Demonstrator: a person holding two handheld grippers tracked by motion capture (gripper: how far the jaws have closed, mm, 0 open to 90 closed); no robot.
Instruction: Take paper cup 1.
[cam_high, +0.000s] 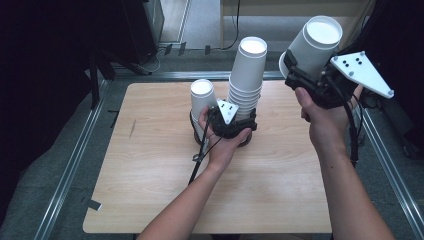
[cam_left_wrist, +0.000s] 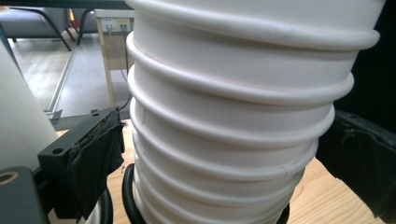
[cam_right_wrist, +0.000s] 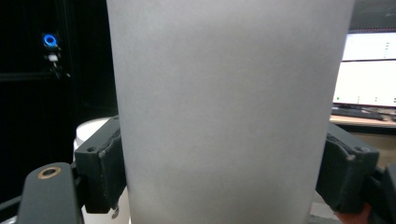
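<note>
A tall stack of white paper cups (cam_high: 248, 75) stands upside down at the middle of the wooden table (cam_high: 150, 175). My left gripper (cam_high: 244, 120) reaches around its base. In the left gripper view the stack (cam_left_wrist: 233, 116) sits between the jaws with a thin gap at the left pad (cam_left_wrist: 95, 156), so the left gripper (cam_left_wrist: 224, 163) is open. A single white cup (cam_high: 202, 97) stands just left of the stack. My right gripper (cam_high: 302, 64) is raised at the upper right, shut on another white cup (cam_high: 315, 42). Both its pads (cam_right_wrist: 105, 163) press that cup (cam_right_wrist: 229, 107).
Black rings (cam_left_wrist: 128, 196) lie on the table under the stack and the single cup. Metal rails (cam_high: 75, 160) frame the table on both sides. A lit monitor (cam_right_wrist: 369, 70) stands far behind the right gripper. The front half of the tabletop is bare wood.
</note>
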